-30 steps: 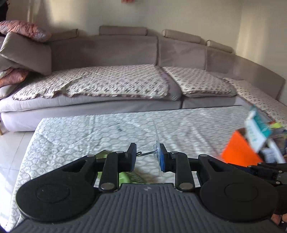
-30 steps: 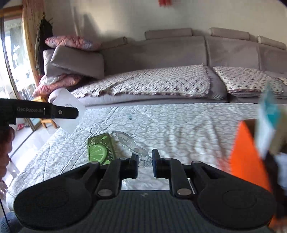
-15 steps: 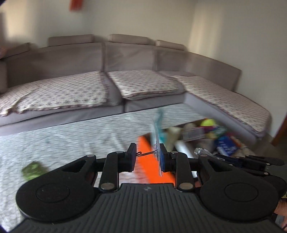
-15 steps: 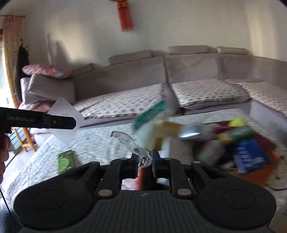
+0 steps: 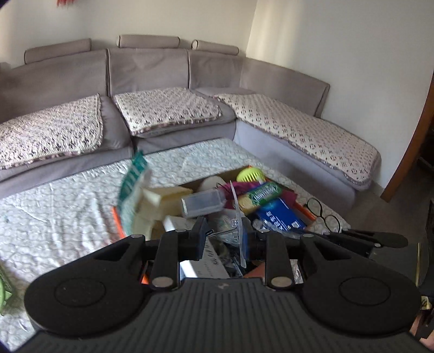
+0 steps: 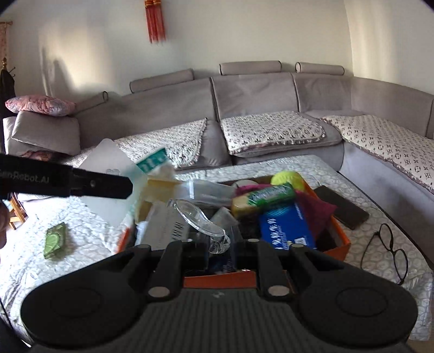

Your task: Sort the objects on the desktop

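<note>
A home living room — a long grey corner sofa (image 6: 252,103) wraps around two walls, its seats laid with patterned cloth covers (image 6: 274,130) and its back topped with bolster headrests (image 6: 249,67). Loose cushions (image 6: 40,104) are piled at the sofa's left end. A red tasselled ornament (image 6: 155,20) hangs on the pale plaster wall (image 6: 244,32). In front of the sofa stands a low counter (image 6: 271,165) draped in a white quilted cover, carrying an orange box (image 6: 337,239) crammed with household odds and ends — beside it lie a pair of glasses (image 6: 390,247) and a dark phone (image 6: 341,206)
</note>
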Demonstrator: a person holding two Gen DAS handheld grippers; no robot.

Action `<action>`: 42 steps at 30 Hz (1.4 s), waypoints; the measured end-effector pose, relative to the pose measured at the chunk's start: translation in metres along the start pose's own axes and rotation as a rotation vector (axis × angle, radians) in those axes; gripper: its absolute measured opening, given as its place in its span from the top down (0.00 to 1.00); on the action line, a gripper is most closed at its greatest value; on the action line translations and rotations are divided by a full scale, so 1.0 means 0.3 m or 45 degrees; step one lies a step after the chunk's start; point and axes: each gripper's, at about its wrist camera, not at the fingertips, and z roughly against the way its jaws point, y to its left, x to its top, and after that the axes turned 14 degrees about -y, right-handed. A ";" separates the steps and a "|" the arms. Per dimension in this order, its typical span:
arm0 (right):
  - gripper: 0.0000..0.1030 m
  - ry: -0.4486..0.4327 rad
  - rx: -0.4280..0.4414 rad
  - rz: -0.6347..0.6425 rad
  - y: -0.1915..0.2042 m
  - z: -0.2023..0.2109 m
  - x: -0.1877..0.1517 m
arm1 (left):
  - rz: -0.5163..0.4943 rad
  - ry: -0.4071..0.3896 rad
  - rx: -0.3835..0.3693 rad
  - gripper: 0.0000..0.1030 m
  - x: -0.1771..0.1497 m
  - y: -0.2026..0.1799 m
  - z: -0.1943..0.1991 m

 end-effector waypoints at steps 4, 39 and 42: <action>0.86 0.021 -0.024 -0.011 -0.045 -0.026 -0.011 | -0.002 0.052 0.007 0.75 -0.030 -0.008 -0.049; 0.38 0.038 -0.030 -0.051 -0.041 -0.033 -0.026 | 0.005 0.027 0.070 0.15 -0.022 -0.069 -0.046; 0.38 0.034 -0.032 -0.047 -0.031 -0.021 -0.023 | 0.006 0.024 0.064 0.15 -0.018 -0.068 -0.052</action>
